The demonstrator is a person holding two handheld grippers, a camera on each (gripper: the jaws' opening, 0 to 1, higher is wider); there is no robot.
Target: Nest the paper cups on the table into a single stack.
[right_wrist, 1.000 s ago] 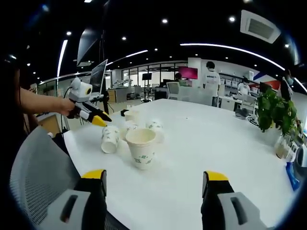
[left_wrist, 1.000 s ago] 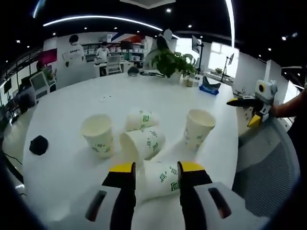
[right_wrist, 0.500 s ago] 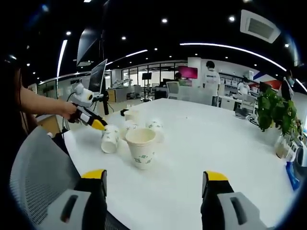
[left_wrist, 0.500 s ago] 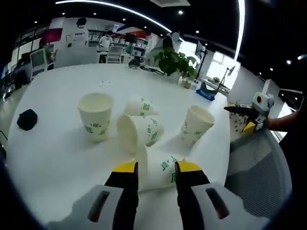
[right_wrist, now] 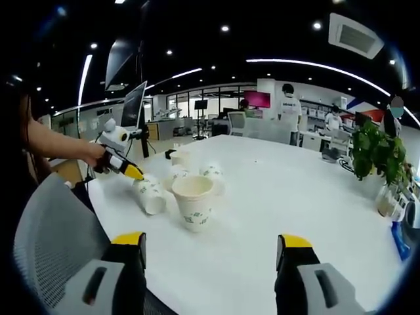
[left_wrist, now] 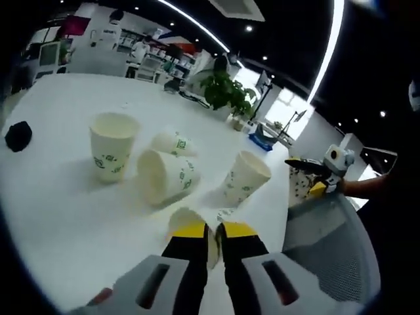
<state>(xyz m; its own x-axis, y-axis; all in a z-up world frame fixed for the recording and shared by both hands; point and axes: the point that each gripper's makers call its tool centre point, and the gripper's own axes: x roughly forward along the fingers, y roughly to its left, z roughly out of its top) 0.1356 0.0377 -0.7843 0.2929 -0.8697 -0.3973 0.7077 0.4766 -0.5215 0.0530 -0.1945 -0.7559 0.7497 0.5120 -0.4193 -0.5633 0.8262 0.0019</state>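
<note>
The left gripper [left_wrist: 210, 237], at the bottom centre of its view, pinches the rim of a lying paper cup [left_wrist: 190, 226]. The right gripper [right_wrist: 210, 252] waits spread apart. Next, I think, this cup must go into the upright cup [left_wrist: 113, 144] at the upper left

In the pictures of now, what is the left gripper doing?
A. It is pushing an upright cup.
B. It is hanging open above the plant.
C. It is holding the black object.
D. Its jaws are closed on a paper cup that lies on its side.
D: in the left gripper view the left gripper has its jaws pinched on the rim of a tipped paper cup on the white table.
</note>
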